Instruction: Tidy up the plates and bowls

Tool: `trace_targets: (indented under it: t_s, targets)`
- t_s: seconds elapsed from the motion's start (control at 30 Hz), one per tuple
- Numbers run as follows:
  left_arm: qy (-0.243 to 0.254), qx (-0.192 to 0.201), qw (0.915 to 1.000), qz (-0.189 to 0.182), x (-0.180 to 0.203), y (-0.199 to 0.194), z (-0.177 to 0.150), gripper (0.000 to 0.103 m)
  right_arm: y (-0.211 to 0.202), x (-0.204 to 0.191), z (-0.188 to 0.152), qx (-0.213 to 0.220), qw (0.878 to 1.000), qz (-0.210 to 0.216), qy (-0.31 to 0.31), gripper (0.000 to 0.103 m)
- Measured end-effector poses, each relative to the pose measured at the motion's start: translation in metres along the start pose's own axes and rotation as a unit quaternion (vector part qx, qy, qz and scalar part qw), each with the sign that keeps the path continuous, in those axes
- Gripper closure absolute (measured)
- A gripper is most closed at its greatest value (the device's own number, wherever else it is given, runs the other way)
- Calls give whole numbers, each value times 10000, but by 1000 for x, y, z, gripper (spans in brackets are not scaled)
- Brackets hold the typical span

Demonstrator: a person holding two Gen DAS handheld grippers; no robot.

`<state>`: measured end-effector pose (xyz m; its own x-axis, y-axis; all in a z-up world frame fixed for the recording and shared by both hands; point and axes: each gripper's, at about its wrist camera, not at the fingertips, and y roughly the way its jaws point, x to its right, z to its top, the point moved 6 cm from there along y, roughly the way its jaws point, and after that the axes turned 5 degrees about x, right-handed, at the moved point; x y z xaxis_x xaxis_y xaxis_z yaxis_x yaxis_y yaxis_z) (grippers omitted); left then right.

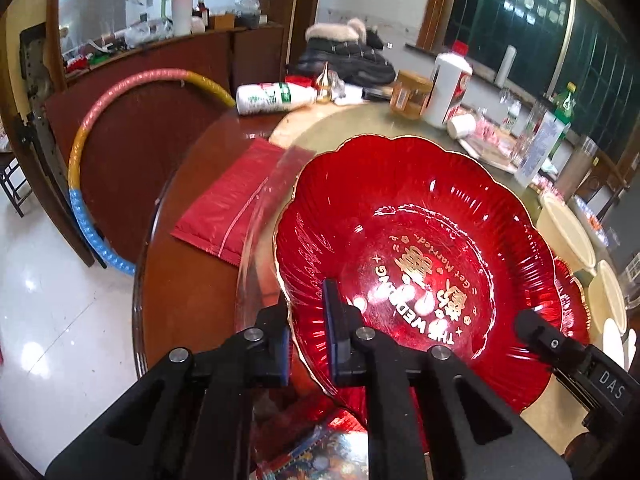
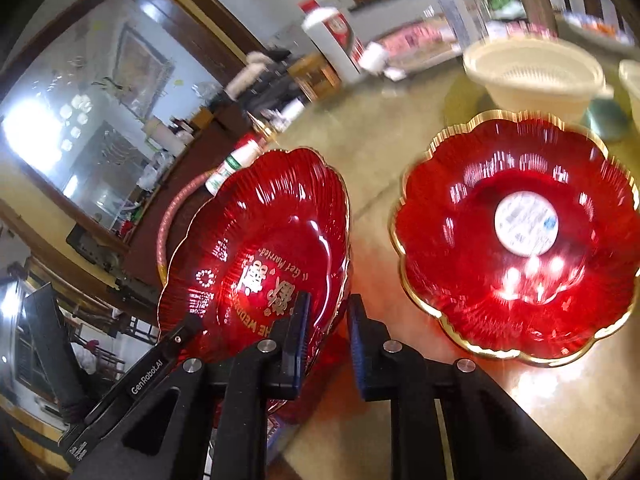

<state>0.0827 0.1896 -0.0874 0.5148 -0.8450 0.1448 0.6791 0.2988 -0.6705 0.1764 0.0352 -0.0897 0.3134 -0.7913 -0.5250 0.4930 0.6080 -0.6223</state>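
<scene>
Though gripped both sides, red plate (image 1: pixel 420 240) gold-rimmed, scalloped

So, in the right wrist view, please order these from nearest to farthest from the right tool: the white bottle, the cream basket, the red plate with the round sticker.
From the right tool:
1. Red plate with the round sticker, low on the right.
2. Cream basket, behind that plate, upper right.
3. White bottle, far back, top centre.

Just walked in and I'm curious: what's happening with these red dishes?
A person is tidying plates with two hand-held grippers. Both the left gripper and right gripper have their fingers on opposite rims of the lettered red plate, tilted above the table. A second red plate and a cream bowl sit nearby.
</scene>
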Motion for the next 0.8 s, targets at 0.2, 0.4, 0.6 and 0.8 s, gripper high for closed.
trace_targets:
  t_s: [0.2, 0.4, 0.6, 0.8]
  targets:
    - [-5, 239, 9997, 27, -3, -19, 6, 92, -15, -11, 1, 259, 9993, 43, -281, 88]
    - [-18, 225, 9997, 100, -12, -25, -3, 91, -20, -19, -3, 252, 9985, 69, -481, 88]
    - [-60, 183, 9998, 53, -15, -23, -9, 91, -16, -23, -4, 183, 9981, 32, -595, 88]
    - [89, 265, 9996, -69, -12, -20, -8, 90, -17, -22, -5, 300, 9969, -70, -719, 88]
